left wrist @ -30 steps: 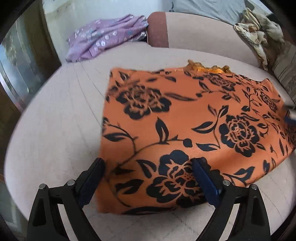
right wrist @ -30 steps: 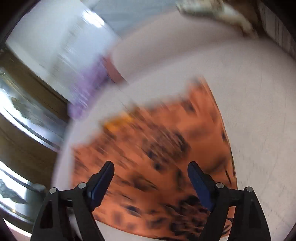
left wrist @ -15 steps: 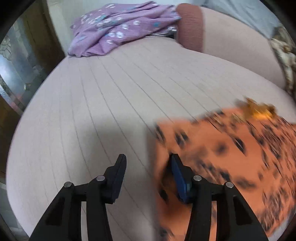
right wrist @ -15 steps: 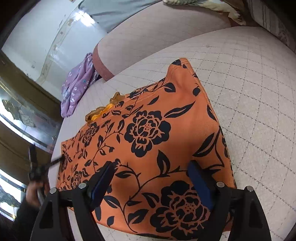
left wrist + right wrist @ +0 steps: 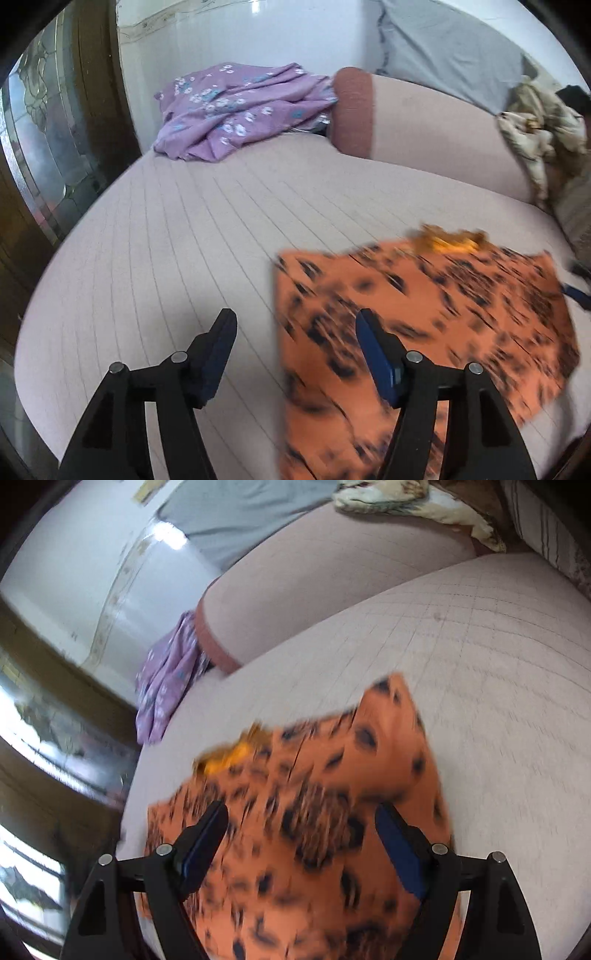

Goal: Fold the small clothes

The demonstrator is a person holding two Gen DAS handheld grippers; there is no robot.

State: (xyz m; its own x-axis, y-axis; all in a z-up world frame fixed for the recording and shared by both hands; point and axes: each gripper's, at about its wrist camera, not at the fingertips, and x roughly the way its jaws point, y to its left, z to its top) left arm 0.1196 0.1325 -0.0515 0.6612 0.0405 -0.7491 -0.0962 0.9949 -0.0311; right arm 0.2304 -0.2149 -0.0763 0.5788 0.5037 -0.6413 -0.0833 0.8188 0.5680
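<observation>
- Orange garment (image 5: 424, 332) with black floral print: spread flat on the pale quilted cushion (image 5: 166, 258), smeared by motion blur in both views.
- Seen in the left wrist view to the right of centre; left edge running down just inside the right-hand finger.
- Small yellow-orange ruffle (image 5: 448, 242) at the garment's far edge, also visible in the right wrist view (image 5: 225, 757).
- Left gripper (image 5: 295, 332): jaws opening, part-way apart; nothing between the pads, only bare cushion in the gap. Right-hand finger over the garment's left edge, contact not determinable.
- Right gripper (image 5: 299, 830): jaws wide apart above the garment (image 5: 332, 794), holding nothing; cloth showing flat between and beyond the fingers, no fold pinched.
- Purple floral cloth (image 5: 236, 110): crumpled at the far left end of the cushion, against the white wall, well apart from the garment.
- Pink bolster (image 5: 424, 125) with a reddish-brown end along the back; grey pillow (image 5: 443, 48) behind it.
- Cream patterned fabric (image 5: 535, 129) bunched at the far right.
</observation>
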